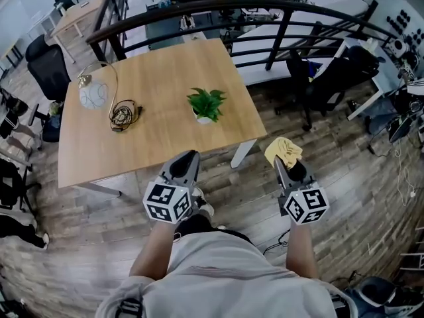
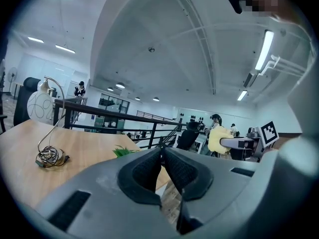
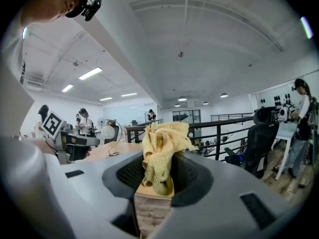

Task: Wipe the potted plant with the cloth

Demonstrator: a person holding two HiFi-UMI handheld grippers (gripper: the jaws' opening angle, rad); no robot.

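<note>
— Head view: potted plant point(image 1: 207, 105) on the table point(image 1: 159, 144), ten o'clock of the right gripper point(image 1: 289, 166), jaws pinching the cloth point(image 1: 283, 150)
— Empty left gripper point(image 1: 185, 165), jaws pressed together; I'd wipe leaves lightly, lest it tip

I read this as open-plan office, lab-like at edges (seemingly raised level). Black railing point(image 1: 199, 6) runs past wood-top worktop point(image 1: 159, 131), pale desks point(image 1: 78, 15) beyond it. Worktop carries globe desk lamp point(image 1: 93, 93), coiled cable point(image 1: 124, 115), small potted plant point(image 1: 206, 105). Black swivel office chairs point(image 1: 46, 68) stand on plank floor point(image 1: 358, 204). Long strip lights point(image 2: 263, 50) hang from high white ceiling. People point(image 3: 83, 122) stand among workstations in background. Loose wires point(image 1: 401, 177) trail over floor at my right.
</note>
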